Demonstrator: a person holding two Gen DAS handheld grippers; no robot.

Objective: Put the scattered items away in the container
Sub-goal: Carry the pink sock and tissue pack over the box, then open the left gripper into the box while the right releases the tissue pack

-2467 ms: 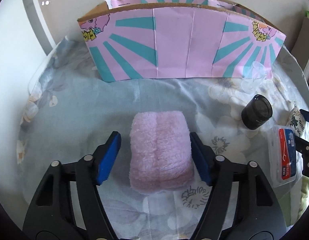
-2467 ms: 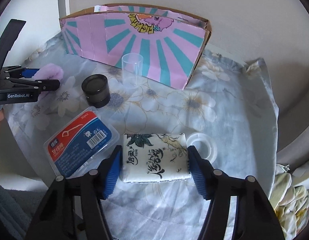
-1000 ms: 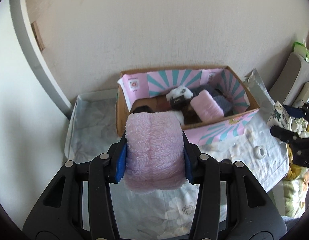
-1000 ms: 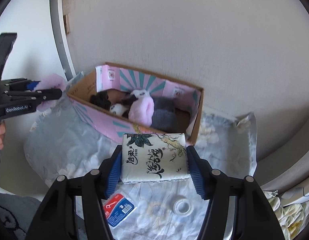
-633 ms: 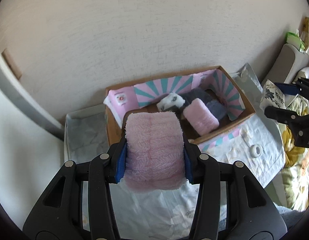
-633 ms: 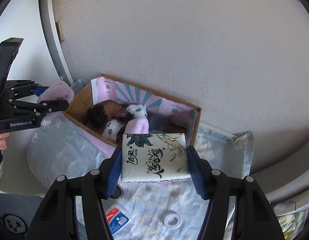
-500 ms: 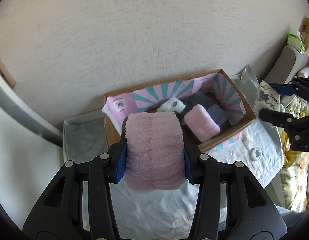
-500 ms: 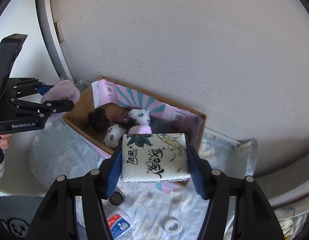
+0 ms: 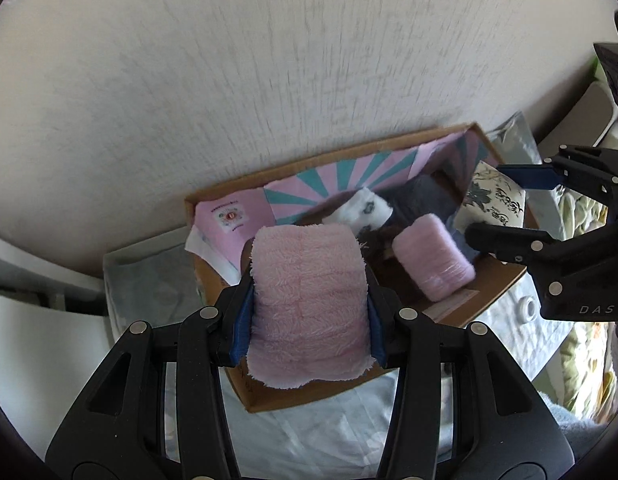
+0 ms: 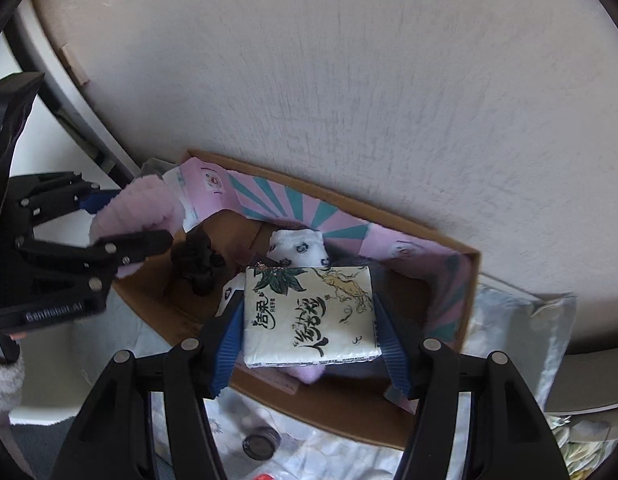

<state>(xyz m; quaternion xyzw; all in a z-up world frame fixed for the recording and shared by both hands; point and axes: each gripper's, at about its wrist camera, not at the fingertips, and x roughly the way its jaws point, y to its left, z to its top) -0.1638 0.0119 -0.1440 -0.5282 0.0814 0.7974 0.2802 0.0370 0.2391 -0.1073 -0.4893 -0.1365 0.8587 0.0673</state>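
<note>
**Both loads now over the box**

Since a moment ago both grippers have swung in from the cloth and hang above the open cardboard box (image 9: 461,312). Left gripper (image 9: 309,304): its blue pads are pressed into the sides of a fluffy pink towel (image 9: 309,300), over the box's left end. Right gripper (image 10: 309,320): jaws clamped on a printed tissue pack (image 10: 309,312), over the right half. Inside the box lie a pink roll (image 9: 433,260), a white patterned sock (image 10: 297,250) and dark bundles. Nearer, on the floral cloth (image 9: 329,440), a black jar (image 10: 260,446) remains outside.
</note>
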